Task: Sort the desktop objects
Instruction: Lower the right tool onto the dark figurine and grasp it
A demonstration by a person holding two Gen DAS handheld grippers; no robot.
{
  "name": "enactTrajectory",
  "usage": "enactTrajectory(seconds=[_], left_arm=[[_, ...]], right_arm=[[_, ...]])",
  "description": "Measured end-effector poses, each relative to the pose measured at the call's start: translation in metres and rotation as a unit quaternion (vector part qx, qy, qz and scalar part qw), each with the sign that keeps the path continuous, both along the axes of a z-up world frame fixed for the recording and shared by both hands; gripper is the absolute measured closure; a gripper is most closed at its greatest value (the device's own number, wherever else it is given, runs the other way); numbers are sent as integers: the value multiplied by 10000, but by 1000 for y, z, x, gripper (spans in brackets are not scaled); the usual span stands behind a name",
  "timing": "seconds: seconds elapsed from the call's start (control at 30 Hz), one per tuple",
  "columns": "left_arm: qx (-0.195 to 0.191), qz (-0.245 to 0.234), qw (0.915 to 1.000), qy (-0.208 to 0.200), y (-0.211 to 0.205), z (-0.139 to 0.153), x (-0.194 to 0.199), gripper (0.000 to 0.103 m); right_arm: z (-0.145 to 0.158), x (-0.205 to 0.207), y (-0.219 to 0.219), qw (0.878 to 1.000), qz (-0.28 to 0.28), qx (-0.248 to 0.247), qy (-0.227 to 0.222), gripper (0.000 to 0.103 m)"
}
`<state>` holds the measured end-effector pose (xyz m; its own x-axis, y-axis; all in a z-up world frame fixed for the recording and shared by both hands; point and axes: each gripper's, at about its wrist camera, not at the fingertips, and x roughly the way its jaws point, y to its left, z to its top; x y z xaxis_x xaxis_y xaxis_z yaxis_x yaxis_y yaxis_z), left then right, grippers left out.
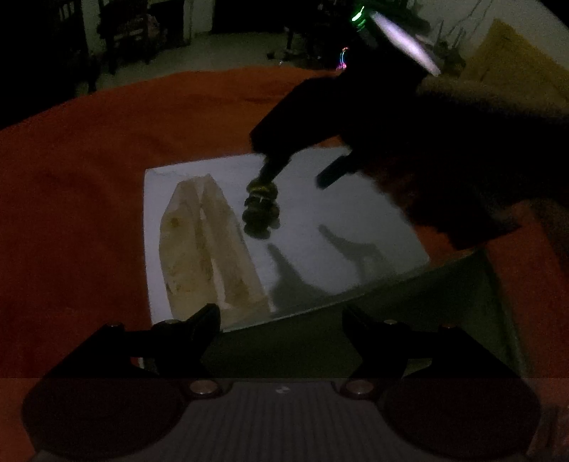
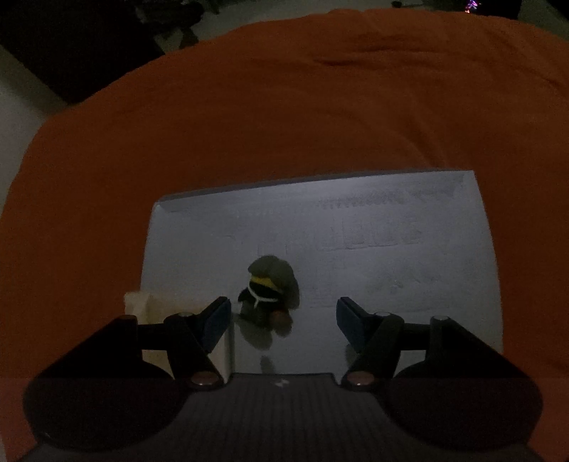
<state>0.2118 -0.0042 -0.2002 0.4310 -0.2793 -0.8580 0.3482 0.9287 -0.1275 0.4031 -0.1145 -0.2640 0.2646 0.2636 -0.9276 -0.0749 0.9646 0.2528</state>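
No legible text, label, brand or number in either view. Right wrist view: faint grey printed marks on the white box lid [image 2: 373, 227], upper right area, too dim and blurred to read. Both views: small pale mark on the ribbed gripper body [image 2: 282, 383], shape only, not a readable sign.

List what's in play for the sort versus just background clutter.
In play:
- small plush toy on the white board
- cream pointed block on that board
- right gripper, open, hovering over the toy
- left gripper, open

Background:
- orange cloth
- dark furniture behind
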Motion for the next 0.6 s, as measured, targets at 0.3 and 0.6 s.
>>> enactTrajectory(seconds=[0.3,0.6], left_arm=[[-85,-123,9998,-135,4,4,-11,30],[-420,221,9986,220,21,4,-3,30]], right_arm=[[-22,16,25,9997,-130,-166,102,33],[-40,12,22,9996,91,-36,266,55]])
